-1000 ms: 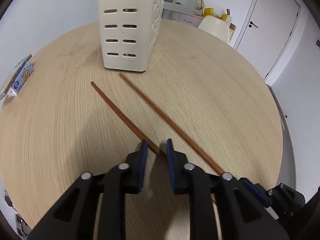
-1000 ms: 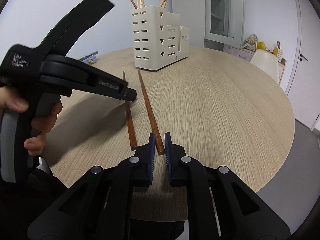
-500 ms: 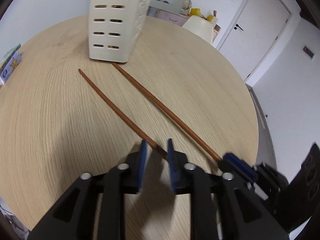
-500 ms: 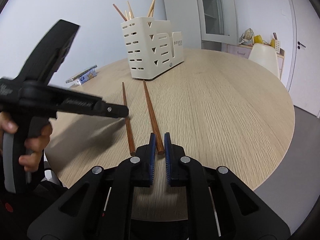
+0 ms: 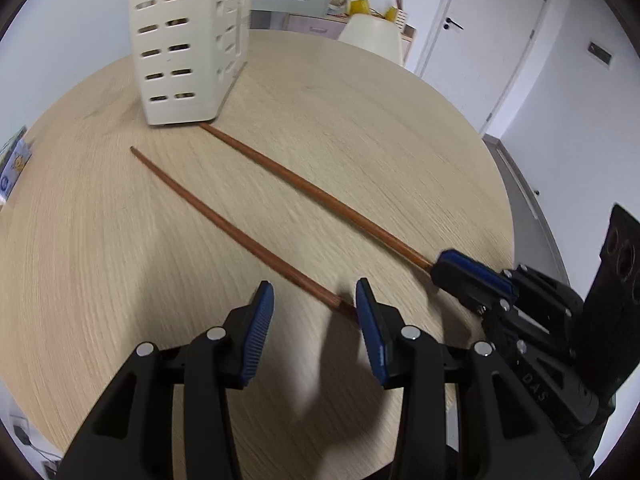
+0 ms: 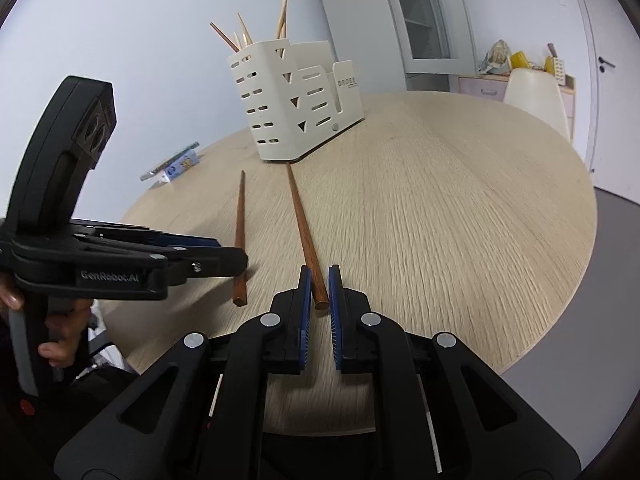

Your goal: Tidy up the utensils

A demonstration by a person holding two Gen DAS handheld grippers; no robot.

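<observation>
Two dark brown chopsticks lie on the round wooden table (image 5: 360, 140), pointing at a cream slotted utensil holder (image 5: 188, 48) (image 6: 296, 108) that has several chopsticks standing in it. My left gripper (image 5: 314, 300) (image 6: 224, 258) is opening. The near end of the left chopstick (image 5: 240, 236) (image 6: 240, 236) lies between its jaws, close to the right pad, and is not pressed. My right gripper (image 6: 320, 280) (image 5: 456, 268) is shut on the near end of the right chopstick (image 6: 302, 216) (image 5: 320, 196), whose far tip rests at the holder's base.
A small blue-and-white packet (image 6: 176, 164) (image 5: 16, 160) sits at the table's left edge. Behind the table stand a white chair (image 6: 534, 92) (image 5: 374, 34), a low cabinet and a white door (image 5: 480, 40). A hand (image 6: 60, 344) holds the left gripper.
The left gripper's jaws have spread wider around the end of the left chopstick. In the right wrist view the left gripper has tipped down lower. The right gripper still holds its chopstick.
</observation>
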